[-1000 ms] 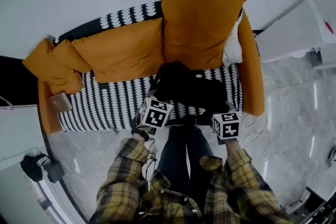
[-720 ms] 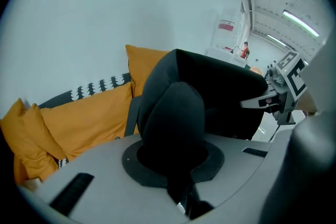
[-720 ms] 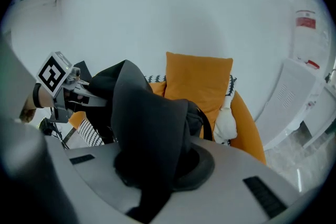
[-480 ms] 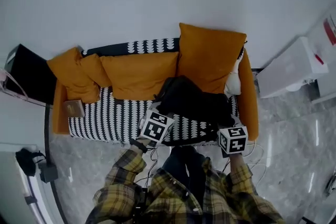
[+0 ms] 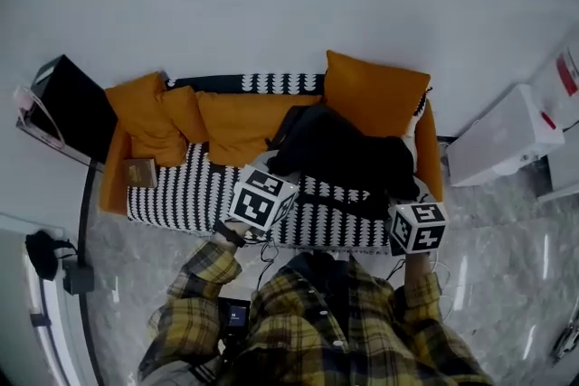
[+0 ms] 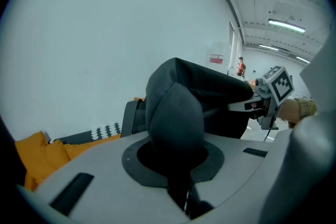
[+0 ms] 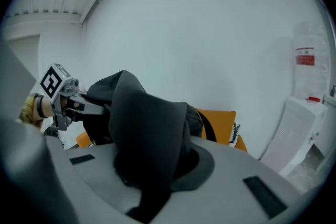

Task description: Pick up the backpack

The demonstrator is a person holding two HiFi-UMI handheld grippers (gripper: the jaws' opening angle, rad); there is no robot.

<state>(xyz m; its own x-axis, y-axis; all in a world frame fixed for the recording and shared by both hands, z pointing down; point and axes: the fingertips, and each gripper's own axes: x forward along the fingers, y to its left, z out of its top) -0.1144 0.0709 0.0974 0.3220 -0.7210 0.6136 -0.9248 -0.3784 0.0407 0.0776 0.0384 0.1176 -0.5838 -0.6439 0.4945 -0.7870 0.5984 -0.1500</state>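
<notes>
The black backpack [image 5: 342, 155] hangs in the air between my two grippers, lifted off the sofa [image 5: 204, 194]. My left gripper [image 5: 271, 179] is shut on the bag's left side; in the left gripper view black fabric [image 6: 176, 123] bulges from its closed jaws. My right gripper [image 5: 403, 214] is shut on the bag's right side, and the right gripper view shows dark fabric [image 7: 149, 139] pinched between its jaws. Each gripper view shows the other gripper across the bag: the right gripper [image 6: 262, 101] and the left gripper [image 7: 79, 103].
The sofa has a black-and-white patterned seat and several orange cushions [image 5: 244, 122], with a small brown box [image 5: 140, 172] at its left end. A black case [image 5: 77, 104] stands to the left, a white cabinet [image 5: 502, 136] to the right. Cables lie on the marble floor [image 5: 507, 240].
Both grippers have risen with the backpack, which has left the sofa seat. The head view has pulled back, so the sofa looks smaller and farther below.
</notes>
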